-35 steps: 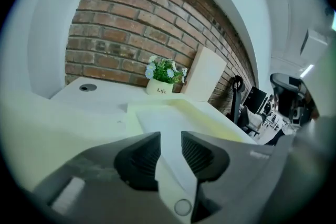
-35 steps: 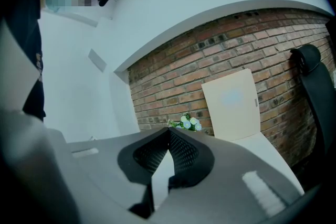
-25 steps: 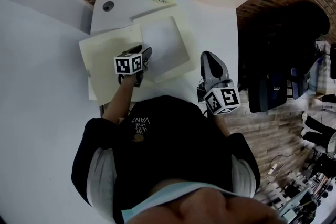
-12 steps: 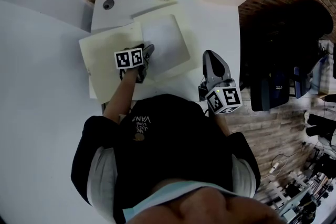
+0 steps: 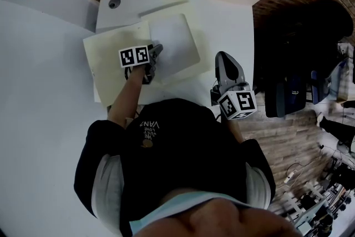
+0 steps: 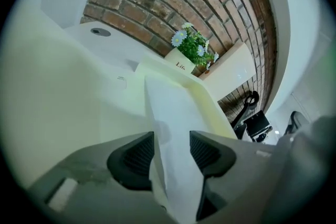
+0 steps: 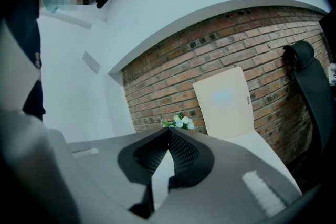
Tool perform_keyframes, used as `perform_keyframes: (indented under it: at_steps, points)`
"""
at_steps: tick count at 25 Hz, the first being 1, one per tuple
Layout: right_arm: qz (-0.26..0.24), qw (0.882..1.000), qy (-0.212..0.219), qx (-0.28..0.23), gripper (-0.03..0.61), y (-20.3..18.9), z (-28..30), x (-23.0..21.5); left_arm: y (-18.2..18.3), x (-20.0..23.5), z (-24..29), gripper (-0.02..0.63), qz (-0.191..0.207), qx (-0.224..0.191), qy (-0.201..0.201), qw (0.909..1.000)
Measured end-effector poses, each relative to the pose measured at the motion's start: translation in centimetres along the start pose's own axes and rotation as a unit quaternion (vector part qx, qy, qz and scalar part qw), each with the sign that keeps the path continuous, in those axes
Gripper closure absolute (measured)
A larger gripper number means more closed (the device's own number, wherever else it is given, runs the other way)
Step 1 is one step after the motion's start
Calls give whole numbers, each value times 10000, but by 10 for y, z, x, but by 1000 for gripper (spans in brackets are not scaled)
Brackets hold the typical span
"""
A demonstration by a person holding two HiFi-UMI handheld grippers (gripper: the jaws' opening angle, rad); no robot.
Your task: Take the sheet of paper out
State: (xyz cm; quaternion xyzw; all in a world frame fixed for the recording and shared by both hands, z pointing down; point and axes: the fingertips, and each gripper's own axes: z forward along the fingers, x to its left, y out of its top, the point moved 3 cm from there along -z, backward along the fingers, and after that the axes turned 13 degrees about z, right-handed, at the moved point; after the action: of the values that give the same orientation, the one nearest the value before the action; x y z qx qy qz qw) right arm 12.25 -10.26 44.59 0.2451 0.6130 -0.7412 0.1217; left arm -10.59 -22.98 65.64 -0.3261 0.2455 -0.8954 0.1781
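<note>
Since a second ago the left gripper (image 5: 154,53) has rolled, its marker cube (image 5: 135,56) turning flatter to the camera and edging toward the table's (image 5: 227,19) far left. Its jaws have just been opening and now stand spread, the near edge of the sheet of paper (image 5: 175,44) between the pads, untouched. The sheet lies on the open cream folder (image 5: 108,58), mid-table. The right gripper (image 5: 223,58) stays pressed together, empty, by the front right edge. The flower pot (image 6: 181,63) at the far edge reads "Life"; the person's dark top (image 5: 166,141) shows "VAN".
</note>
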Motion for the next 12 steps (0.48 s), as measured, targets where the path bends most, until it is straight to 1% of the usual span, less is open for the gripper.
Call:
perform_keyframes:
  at_steps: [2,3,5,6,9,10,12]
  points:
    - [5,10000,8,-10,577,2,0,-1,-1,1,0,411,-1,66,47,10000]
    - [5,10000,15,-14,577,2,0,-1,-2,2,0,429,31,133,72,9999]
    - [-2,10000,22,-14,577,4,0,-1,-6,1,2,490,153,298,103,9994]
    - [-4,10000,24,-11,577,4,0,-2,-7,0,2,510,210,345,123,9991]
    - [5,10000,30,3,577,3,0,-2,-8,1,3,527,261,375,178,9988]
    - [11,10000,37,8,577,3,0,-2,-9,1,3,539,272,393,180,9987]
    - [18,10000,48,13,577,2,-1,-3,-10,0,4,586,328,444,197,9983]
